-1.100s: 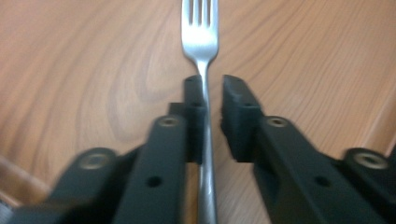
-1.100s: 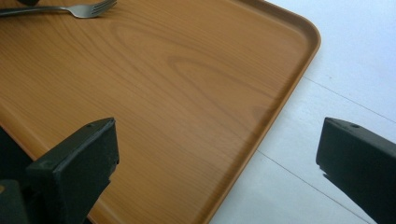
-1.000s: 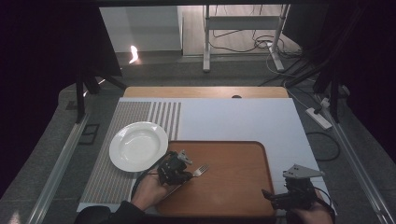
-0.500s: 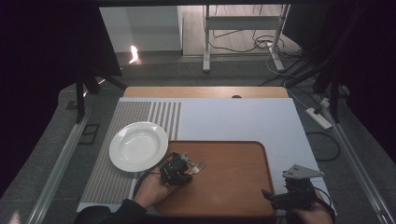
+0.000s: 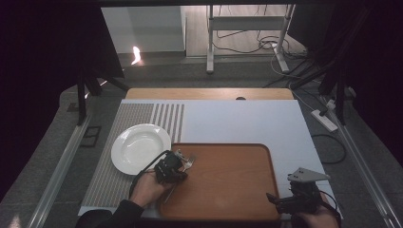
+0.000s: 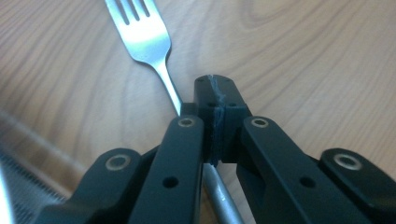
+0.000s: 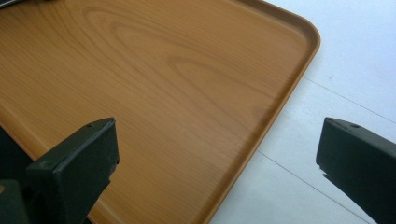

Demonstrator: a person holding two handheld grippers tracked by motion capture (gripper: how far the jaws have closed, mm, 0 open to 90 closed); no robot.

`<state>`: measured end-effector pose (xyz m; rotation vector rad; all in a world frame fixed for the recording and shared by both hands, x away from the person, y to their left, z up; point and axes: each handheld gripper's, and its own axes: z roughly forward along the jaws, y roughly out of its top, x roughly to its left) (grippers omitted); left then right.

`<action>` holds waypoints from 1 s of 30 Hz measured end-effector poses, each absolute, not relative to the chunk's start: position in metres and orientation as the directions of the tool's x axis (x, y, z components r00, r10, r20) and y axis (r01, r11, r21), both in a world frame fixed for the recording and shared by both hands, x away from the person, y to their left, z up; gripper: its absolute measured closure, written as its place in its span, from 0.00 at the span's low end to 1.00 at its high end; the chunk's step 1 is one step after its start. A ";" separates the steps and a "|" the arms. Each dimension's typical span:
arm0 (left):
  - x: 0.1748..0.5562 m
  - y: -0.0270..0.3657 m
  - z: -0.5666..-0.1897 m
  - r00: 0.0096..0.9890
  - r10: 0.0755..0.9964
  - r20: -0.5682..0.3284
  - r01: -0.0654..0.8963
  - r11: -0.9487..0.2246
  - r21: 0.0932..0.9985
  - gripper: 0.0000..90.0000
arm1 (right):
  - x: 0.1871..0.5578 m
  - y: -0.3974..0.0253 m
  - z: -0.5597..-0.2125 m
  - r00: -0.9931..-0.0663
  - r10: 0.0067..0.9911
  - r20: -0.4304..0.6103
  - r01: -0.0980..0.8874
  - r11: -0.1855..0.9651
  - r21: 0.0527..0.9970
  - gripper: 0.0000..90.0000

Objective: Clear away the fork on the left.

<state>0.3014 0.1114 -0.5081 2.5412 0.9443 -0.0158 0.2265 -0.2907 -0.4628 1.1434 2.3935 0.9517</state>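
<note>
Left gripper (image 6: 215, 100) clamped on fork (image 6: 148, 44) handle, near-left on wooden tray (image 5: 228, 185). Right gripper (image 7: 217, 161) jaws wide apart, near-right tray corner.

The fork (image 6: 148, 39) is shiny silver on a brown wood-grain tray (image 5: 237, 190). Beside the tray, a plain white plate (image 5: 140, 147) rests on a grey-striped mat (image 5: 119, 118). Both grippers' jaws are black.

Tray (image 5: 228, 185) mid & right side free; white plate (image 5: 140, 147) just left of the fork (image 6: 149, 42).
</note>
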 end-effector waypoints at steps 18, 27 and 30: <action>0.312 0.138 -0.509 0.705 0.692 -0.156 0.690 -0.620 0.374 0.99 | 0.227 -0.291 -0.463 -0.626 0.780 -0.001 0.565 0.456 0.688 0.00; 0.313 0.142 -0.510 0.697 0.698 -0.163 0.698 -0.609 0.376 0.99 | 0.227 -0.291 -0.463 -0.622 0.783 -0.001 0.567 0.451 0.689 0.00; 0.312 0.140 -0.510 0.705 0.691 -0.162 0.690 -0.615 0.381 0.97 | 0.227 -0.291 -0.463 -0.623 0.782 -0.003 0.566 0.454 0.688 0.00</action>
